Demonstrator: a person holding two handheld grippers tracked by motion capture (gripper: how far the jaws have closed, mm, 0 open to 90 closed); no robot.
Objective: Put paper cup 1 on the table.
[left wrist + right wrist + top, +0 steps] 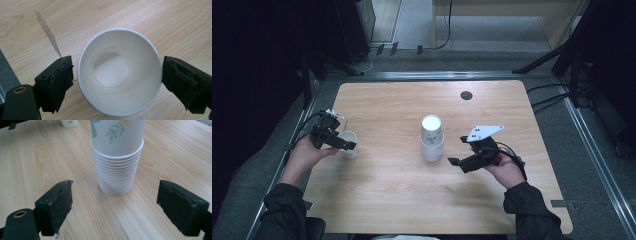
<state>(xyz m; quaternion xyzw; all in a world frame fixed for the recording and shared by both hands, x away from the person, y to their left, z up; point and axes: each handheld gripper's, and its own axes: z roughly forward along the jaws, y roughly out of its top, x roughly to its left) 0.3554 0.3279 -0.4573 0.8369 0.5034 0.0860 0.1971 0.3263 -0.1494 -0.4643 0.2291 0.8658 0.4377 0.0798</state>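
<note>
Fingers of both grippers wide: left [112,82] straddles single cup [118,72], right [122,207] faces cup stack [116,167].

White paper cup [119,72] between black jaws of left gripper [116,85], inside plain white. Ahead of right gripper [115,206] black jaws: white cup stack [117,155], green sprig and yellow flower print. Light wood-grain table [387,180], darker streak beyond left jaw.

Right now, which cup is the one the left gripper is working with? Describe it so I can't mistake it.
Start at the wooden table and go to its left edge, away from the upside-down stack of cups in the middle. The single cup stands there alone between the open fingers of the left gripper. Unlike the stack, it is upright, mouth up and empty.
</note>
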